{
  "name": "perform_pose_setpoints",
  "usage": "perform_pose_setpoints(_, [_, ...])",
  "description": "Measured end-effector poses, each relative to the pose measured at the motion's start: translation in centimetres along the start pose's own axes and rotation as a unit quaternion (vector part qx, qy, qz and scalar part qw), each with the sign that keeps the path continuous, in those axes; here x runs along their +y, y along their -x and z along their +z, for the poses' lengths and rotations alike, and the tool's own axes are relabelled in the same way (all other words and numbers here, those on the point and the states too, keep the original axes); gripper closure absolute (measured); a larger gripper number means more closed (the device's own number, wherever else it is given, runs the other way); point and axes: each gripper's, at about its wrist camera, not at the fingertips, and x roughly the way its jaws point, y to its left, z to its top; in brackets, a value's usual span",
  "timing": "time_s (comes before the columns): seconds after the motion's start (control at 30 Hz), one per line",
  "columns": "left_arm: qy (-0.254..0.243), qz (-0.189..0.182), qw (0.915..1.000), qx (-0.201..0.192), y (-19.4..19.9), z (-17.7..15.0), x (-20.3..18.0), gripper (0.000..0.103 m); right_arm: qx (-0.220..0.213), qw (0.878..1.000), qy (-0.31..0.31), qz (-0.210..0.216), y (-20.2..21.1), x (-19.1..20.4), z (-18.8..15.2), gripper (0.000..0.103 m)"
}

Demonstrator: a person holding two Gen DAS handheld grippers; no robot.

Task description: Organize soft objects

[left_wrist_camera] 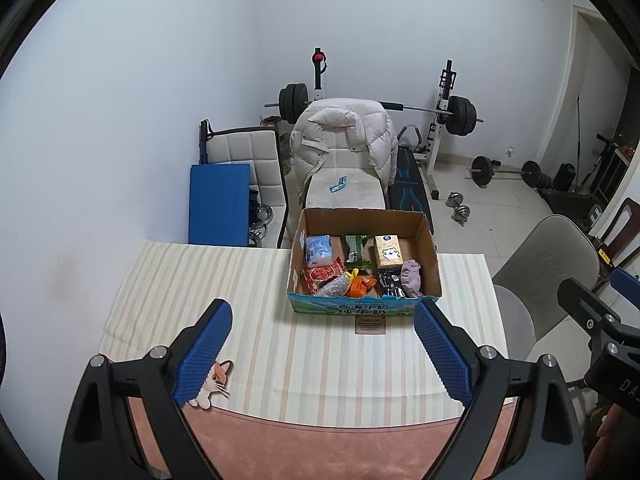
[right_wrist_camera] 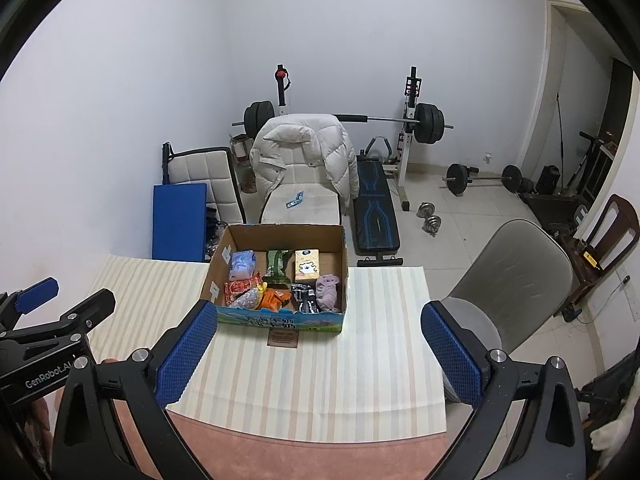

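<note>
An open cardboard box [left_wrist_camera: 428,240] [right_wrist_camera: 280,236] stands at the far side of the striped tablecloth [left_wrist_camera: 180,280] [right_wrist_camera: 320,368]. It holds several soft packs: a blue tissue pack [left_wrist_camera: 319,250] [right_wrist_camera: 242,264], a green packet [left_wrist_camera: 355,249] [right_wrist_camera: 277,265], a yellow tissue pack [left_wrist_camera: 389,254] [right_wrist_camera: 307,266], a red snack bag [left_wrist_camera: 324,274], an orange bag [left_wrist_camera: 360,286] [right_wrist_camera: 274,299] and a mauve cloth [left_wrist_camera: 412,278] [right_wrist_camera: 328,292]. My left gripper [left_wrist_camera: 323,350] is open and empty, in front of the box. My right gripper [right_wrist_camera: 316,354] is open and empty, also in front of it.
A cat-shaped card [left_wrist_camera: 212,384] lies near the cloth's front left. A small brown label [left_wrist_camera: 370,325] lies before the box. A grey chair [right_wrist_camera: 516,276] stands right of the table. A chair with a white jacket [left_wrist_camera: 344,136], a blue pad [left_wrist_camera: 218,204] and weights [left_wrist_camera: 460,114] stand behind.
</note>
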Motion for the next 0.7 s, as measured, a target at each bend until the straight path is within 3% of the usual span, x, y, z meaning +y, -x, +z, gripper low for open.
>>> perform_pose_setpoints(0.7, [0.001, 0.000, 1.0000, -0.004, 0.57, 0.41, 0.24, 0.010, -0.004, 1.000, 0.000, 0.000, 0.32, 0.35, 0.25, 0.000])
